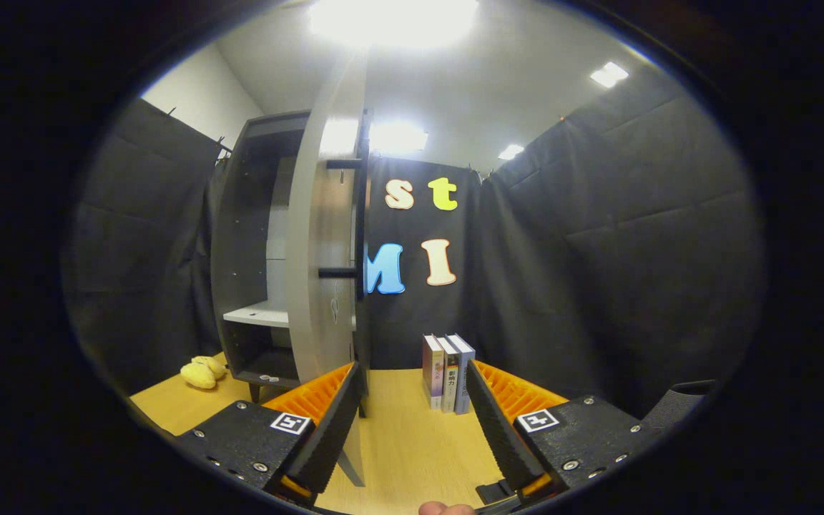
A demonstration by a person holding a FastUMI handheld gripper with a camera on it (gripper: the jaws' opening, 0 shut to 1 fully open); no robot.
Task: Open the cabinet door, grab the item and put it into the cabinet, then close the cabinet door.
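Gripper view. The hand-held gripper [412, 400] has its two fingers [330, 422] spread wide apart, gripping nothing, above the wooden surface [401, 443]. The cabinet [254, 250] stands on the surface ahead and to the left; its door [322, 250] is swung open, edge-on toward the camera, its lower edge just beside the left finger. Two dark handle brackets [340, 272] project from the door. Inside, a white shelf [262, 313] is visible. Three upright books [448, 372] stand together on the surface beyond the fingers, near the right one. A yellow soft toy [201, 372] lies left of the cabinet's foot.
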